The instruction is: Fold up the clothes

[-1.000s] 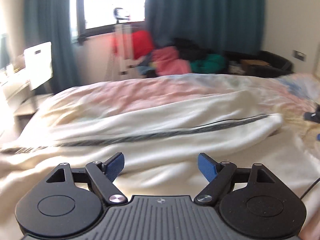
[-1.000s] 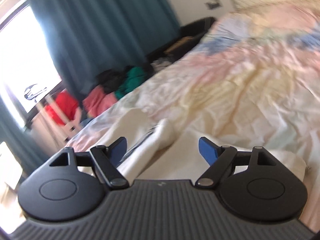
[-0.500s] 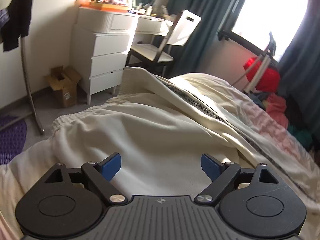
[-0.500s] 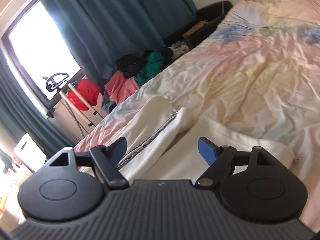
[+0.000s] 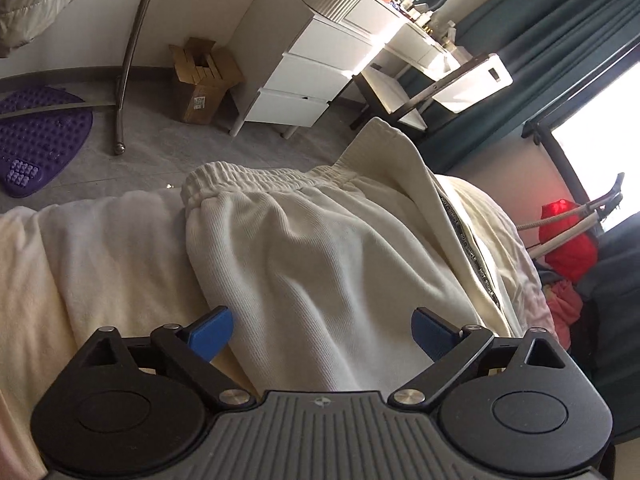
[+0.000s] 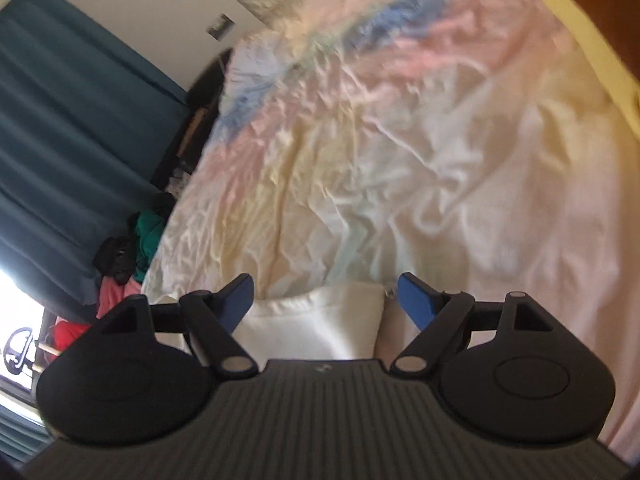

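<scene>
The cream trousers [image 5: 320, 264] lie across the bed [image 6: 360, 152], their elastic waistband [image 5: 256, 178] right at the edge nearest the floor and the white drawers [image 5: 316, 64], one leg folded over so its striped side seam shows. The left gripper [image 5: 322, 330] hangs over the seat of the trousers, jaws opening, cloth beneath them but nothing pinched. The right gripper [image 6: 324, 298] is spread and empty too, straddling a cream cloth end [image 6: 320, 320] further up the bed. The danger, I'd say, is the waistband: it sits so near the edge that a careless tug could slide the trousers off onto the floor, or one pad could catch only the top layer and spoil the fold.
</scene>
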The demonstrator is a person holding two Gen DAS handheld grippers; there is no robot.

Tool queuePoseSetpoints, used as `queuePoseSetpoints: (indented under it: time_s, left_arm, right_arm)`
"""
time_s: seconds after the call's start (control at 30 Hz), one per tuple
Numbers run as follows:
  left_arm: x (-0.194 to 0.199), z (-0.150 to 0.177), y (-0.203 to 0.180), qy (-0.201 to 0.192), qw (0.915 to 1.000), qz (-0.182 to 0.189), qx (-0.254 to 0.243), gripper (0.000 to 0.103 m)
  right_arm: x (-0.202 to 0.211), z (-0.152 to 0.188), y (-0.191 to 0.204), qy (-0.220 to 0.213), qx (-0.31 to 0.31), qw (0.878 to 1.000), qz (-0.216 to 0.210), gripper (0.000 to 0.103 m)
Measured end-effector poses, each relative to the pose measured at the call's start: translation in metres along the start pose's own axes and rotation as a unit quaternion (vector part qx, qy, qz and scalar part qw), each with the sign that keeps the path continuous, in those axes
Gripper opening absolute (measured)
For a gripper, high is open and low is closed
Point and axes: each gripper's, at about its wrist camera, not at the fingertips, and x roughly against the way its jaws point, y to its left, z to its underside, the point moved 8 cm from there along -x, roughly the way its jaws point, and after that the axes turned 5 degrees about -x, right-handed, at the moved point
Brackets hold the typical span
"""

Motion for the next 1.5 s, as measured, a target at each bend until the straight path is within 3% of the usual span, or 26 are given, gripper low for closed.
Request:
queuePoseSetpoints:
  time_s: [0.17, 0.23, 0.3, 0.4, 0.47, 0.57, 0.7, 0.8, 0.93, 1.13, 1.23, 1.3, 1.37, 1.47, 1.5]
  left_arm:
    - [-0.013, 0.013, -0.006, 0.034, 0.9987, 0.024, 0.029, 0.1]
    - [-0.017, 0.016, -0.005, 0.045, 0.9971, 0.04, 0.046, 0.101]
    - [-0.017, 0.016, 0.0, 0.043, 0.9958, 0.047, 0.066, 0.101]
    - [-0.014, 0.016, 0.007, 0.036, 0.9928, 0.06, 0.097, 0.101]
    - [-0.011, 0.017, 0.011, 0.033, 0.9909, 0.068, 0.112, 0.101]
    - [-0.011, 0.021, 0.02, 0.032, 0.9863, 0.078, 0.142, 0.099]
    - [-0.01, 0.025, 0.031, 0.025, 0.9825, 0.069, 0.171, 0.09]
    - [-0.001, 0.027, 0.041, 0.008, 0.98, 0.062, 0.189, 0.085]
    - [0.014, 0.027, 0.053, -0.02, 0.9768, 0.048, 0.208, 0.087]
    - [-0.001, 0.025, 0.043, -0.006, 0.9825, 0.035, 0.183, 0.091]
    - [-0.015, 0.018, 0.038, -0.008, 0.9811, 0.042, 0.189, 0.091]
    - [-0.021, 0.01, 0.033, -0.015, 0.9779, 0.071, 0.196, 0.089]
    - [-0.026, 0.003, 0.026, -0.024, 0.9703, 0.121, 0.208, 0.068]
    - [-0.036, 0.002, 0.023, -0.012, 0.9631, 0.152, 0.221, 0.072]
    - [-0.041, 0.004, 0.024, -0.001, 0.9639, 0.147, 0.222, 0.072]
  right_arm:
    - [-0.045, 0.033, -0.007, 0.115, -0.052, 0.992, -0.003, 0.081]
    - [-0.053, 0.046, 0.0, 0.141, -0.058, 0.988, -0.016, 0.081]
    - [-0.055, 0.051, 0.014, 0.151, -0.037, 0.987, -0.033, 0.082]
    - [-0.043, 0.047, 0.033, 0.142, -0.049, 0.983, -0.105, 0.082]
    - [-0.034, 0.043, 0.042, 0.132, -0.031, 0.983, -0.128, 0.082]
    - [-0.033, 0.043, 0.042, 0.124, -0.001, 0.987, -0.1, 0.081]
    - [-0.052, 0.054, 0.009, 0.164, -0.044, 0.985, -0.021, 0.081]
    - [-0.054, 0.058, -0.004, 0.165, -0.05, 0.985, 0.008, 0.079]
    - [-0.044, 0.055, -0.005, 0.144, -0.053, 0.988, 0.005, 0.08]
    - [-0.048, 0.058, -0.004, 0.148, -0.056, 0.987, 0.0, 0.081]
    - [-0.055, 0.058, 0.004, 0.146, -0.05, 0.988, -0.01, 0.063]
    - [-0.059, 0.058, 0.01, 0.149, -0.052, 0.987, -0.019, 0.043]
    - [-0.058, 0.059, 0.016, 0.151, -0.05, 0.987, -0.037, 0.033]
    - [-0.056, 0.058, 0.023, 0.144, -0.039, 0.987, -0.051, 0.033]
    - [-0.057, 0.058, 0.022, 0.143, -0.037, 0.988, -0.045, 0.033]
